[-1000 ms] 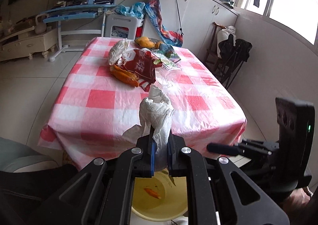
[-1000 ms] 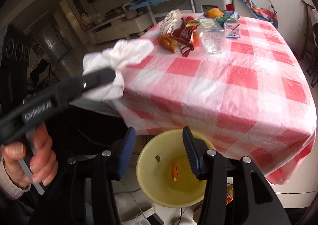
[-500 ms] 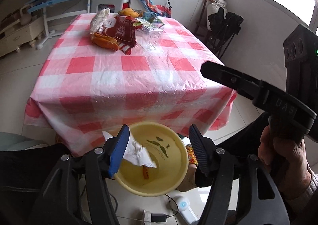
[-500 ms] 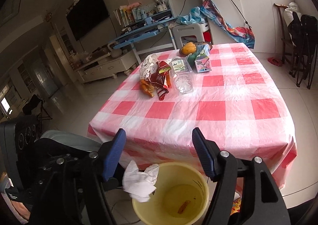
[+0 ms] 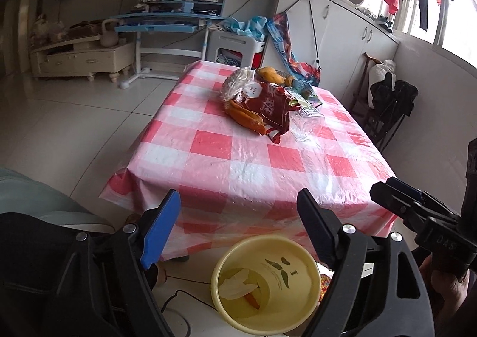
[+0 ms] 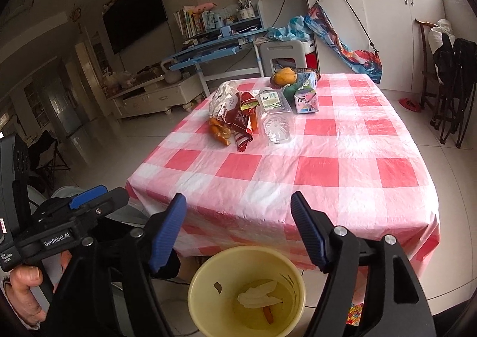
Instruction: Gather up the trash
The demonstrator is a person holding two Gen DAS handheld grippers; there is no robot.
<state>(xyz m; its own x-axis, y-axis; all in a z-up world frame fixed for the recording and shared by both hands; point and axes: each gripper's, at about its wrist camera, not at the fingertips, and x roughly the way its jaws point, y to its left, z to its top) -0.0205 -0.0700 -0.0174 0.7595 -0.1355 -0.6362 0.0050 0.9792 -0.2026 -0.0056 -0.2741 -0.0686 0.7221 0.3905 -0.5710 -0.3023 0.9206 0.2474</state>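
Note:
A yellow bin [image 5: 295,259] stands on the floor at the table's near edge; it also shows in the right wrist view [image 6: 205,274]. A white crumpled tissue [image 5: 237,285] lies inside it [image 6: 259,295] with an orange scrap. My left gripper [image 5: 238,214] is open and empty above the bin. My right gripper [image 6: 238,217] is open and empty beside it. On the red checked table [image 5: 247,158] lie a red snack bag [image 5: 268,104], orange peels [image 5: 246,118], a silver wrapper [image 5: 238,82] and a clear plastic bottle [image 5: 304,124].
A carton [image 6: 305,97], a clear food box [image 6: 271,100] and an orange fruit [image 6: 284,75] sit at the table's far end. A folded black chair [image 6: 453,68] stands at the right. A blue desk [image 5: 167,24] and white cabinets [image 5: 342,30] are behind.
My left gripper opened and let go of the tissue, which dropped into the yellow bin. Both grippers have lifted and now look across the table.

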